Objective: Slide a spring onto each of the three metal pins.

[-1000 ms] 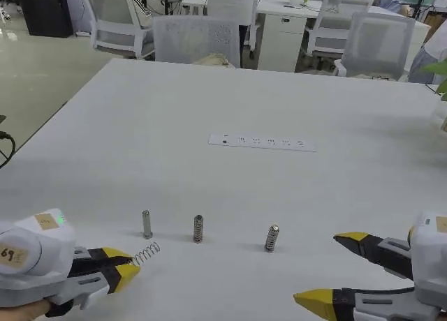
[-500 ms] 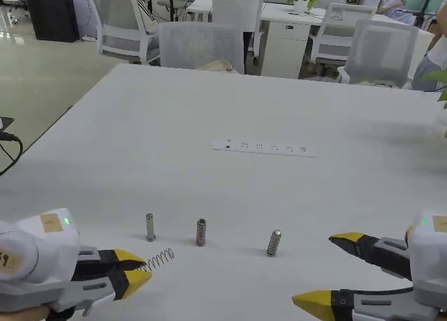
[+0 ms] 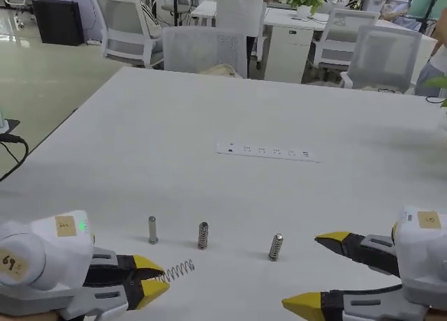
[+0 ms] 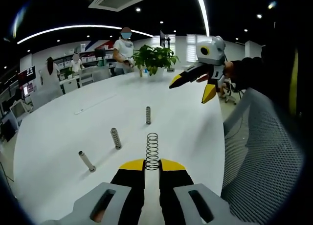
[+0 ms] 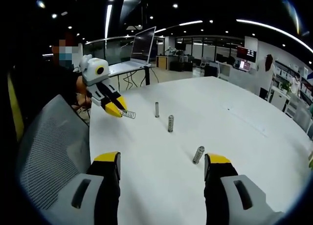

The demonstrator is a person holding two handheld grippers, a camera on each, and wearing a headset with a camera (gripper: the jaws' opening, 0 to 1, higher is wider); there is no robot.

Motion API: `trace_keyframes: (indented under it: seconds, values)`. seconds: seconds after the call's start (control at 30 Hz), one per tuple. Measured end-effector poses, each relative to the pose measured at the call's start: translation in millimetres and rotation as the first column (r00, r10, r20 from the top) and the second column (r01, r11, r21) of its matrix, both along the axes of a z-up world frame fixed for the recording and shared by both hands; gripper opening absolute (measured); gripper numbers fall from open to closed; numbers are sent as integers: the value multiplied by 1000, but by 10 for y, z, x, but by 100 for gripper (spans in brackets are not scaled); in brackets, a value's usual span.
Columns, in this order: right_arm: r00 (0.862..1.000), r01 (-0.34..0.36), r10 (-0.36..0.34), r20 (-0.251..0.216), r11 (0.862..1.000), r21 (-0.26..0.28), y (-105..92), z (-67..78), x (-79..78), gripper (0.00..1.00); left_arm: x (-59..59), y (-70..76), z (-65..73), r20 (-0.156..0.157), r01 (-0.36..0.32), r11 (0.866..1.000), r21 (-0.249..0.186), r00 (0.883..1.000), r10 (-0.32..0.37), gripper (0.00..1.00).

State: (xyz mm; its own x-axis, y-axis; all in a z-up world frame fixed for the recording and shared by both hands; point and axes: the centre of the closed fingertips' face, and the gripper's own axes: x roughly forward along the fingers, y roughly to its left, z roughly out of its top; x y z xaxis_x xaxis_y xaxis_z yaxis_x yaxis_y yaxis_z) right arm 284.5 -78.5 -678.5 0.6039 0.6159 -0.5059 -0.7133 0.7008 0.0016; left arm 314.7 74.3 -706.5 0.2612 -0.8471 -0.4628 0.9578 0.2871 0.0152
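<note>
Head view, lower left: the left tongs [image 3: 159, 279] are clenched on one end coil of a spring [image 3: 180, 269], which is held clear of the desk [image 3: 209, 112] with its free end pointing up and to the right. In the left gripper view, the spring [image 4: 152, 151] is seen standing straight out from the tong tips. The right tongs [image 3: 302, 271], at lower right, are released and carry nothing.

Three pins stand in a row at lower centre. The bare pin [image 3: 152, 229] is at the left, while the middle pin [image 3: 203, 235] and right-hand pin [image 3: 276, 246] are already sleeved with springs.

The spring is judged light, flexible along its axis and prone to bending or flicking away. A grip on the end coil is therefore preferred, as it leaves the bore open.

Compared with one second ago, the spring's free end has been carried from just beside the bare pin to a place below the middle pin. The right tongs have stayed spread.
</note>
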Motion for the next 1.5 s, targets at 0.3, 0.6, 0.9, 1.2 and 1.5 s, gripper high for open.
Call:
trace_keyframes:
  seconds: [0.3, 0.6, 0.9, 1.2, 1.5]
  values:
    - [998, -56, 56, -4, 998, -3, 149, 18, -15, 63, -115, -134, 67, 16, 62, 998, 2, 998, -62, 3]
    - [994, -108, 108, -17, 994, -4, 297, 24, -40, 52, -174, -208, 106, 25, 94, 996, 4, 995, -94, 3]
    - [987, -161, 160, -20, 987, -10, 430, 31, -58, 42, -246, -270, 146, 29, 121, 993, 5, 992, -121, 3]
    - [977, -214, 213, -20, 977, -15, 552, 36, -81, 31, -284, -306, 162, 32, 139, 990, 4, 990, -139, 3]
    - [963, -270, 269, -28, 963, -25, 699, 29, -114, 23, -330, -354, 182, 35, 160, 987, 2, 987, -160, 3]
